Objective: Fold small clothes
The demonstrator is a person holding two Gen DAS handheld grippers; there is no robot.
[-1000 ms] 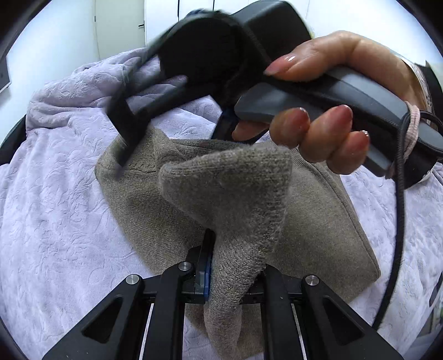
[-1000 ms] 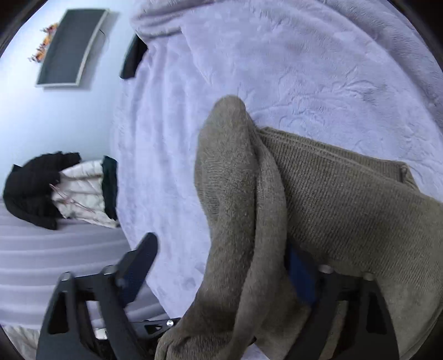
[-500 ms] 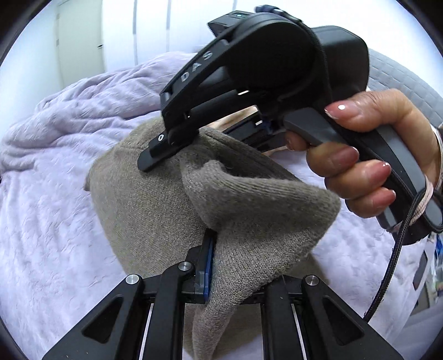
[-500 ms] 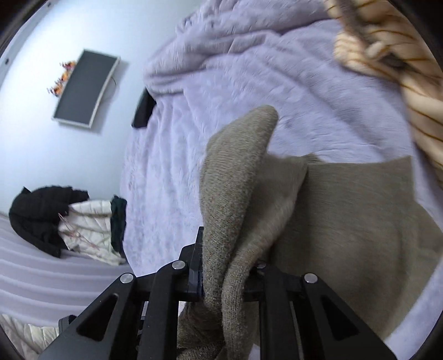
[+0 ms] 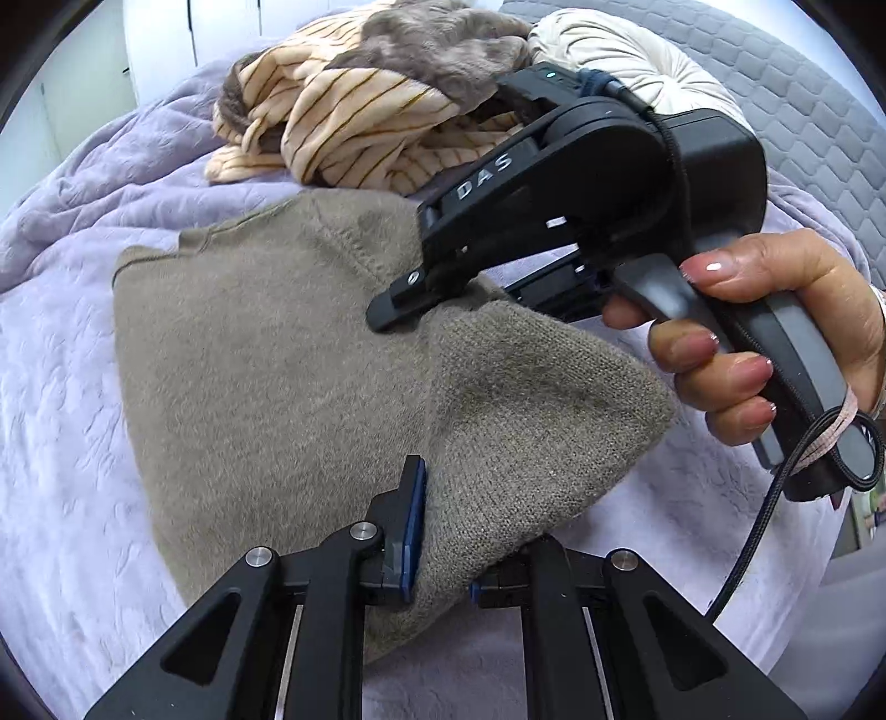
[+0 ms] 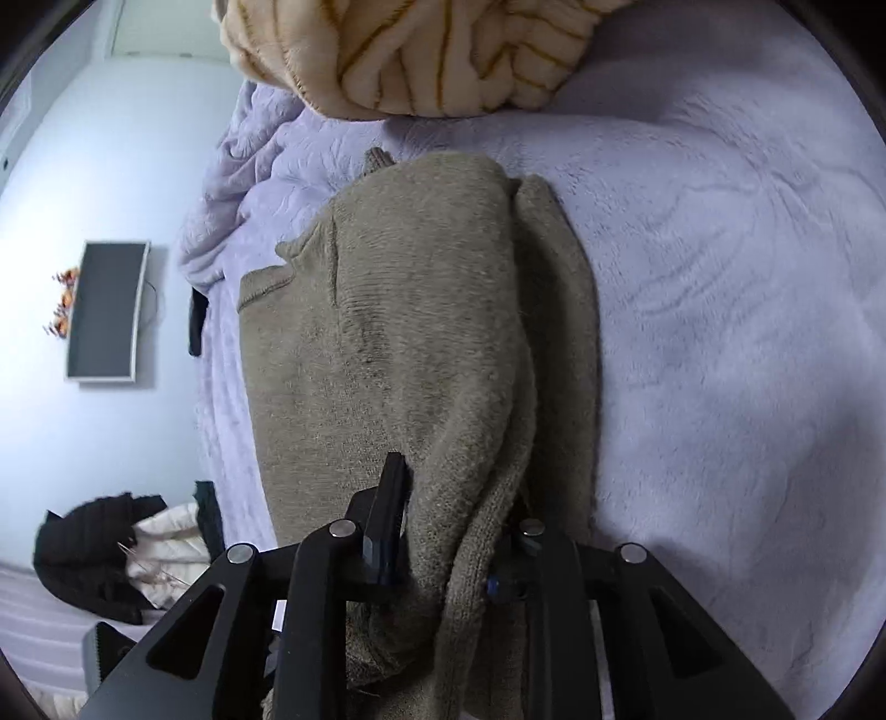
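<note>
A taupe knitted garment point(image 5: 266, 354) lies on the lavender blanket point(image 5: 66, 443), one side turned over onto itself. My left gripper point(image 5: 448, 531) is shut on the near corner of that fold. In the right wrist view the same garment point(image 6: 421, 310) stretches away from my right gripper point(image 6: 448, 537). A bunched ridge of knit sits between its pads, and its jaws are opening. The left wrist view shows a hand point(image 5: 775, 332) holding the right gripper. One of its fingers point(image 5: 398, 302) rests on the fold's far end.
A heap of cream striped and brown clothes point(image 5: 354, 127) lies just beyond the garment, also at the top of the right wrist view point(image 6: 443, 50). A round cream cushion point(image 5: 626, 61) sits behind it. Dark clothing point(image 6: 94, 559) lies off the bed's left edge.
Both grippers carried the lifted fold across the garment toward the striped heap and lowered it. The right jaws, wide a second ago, closed on the knit.
</note>
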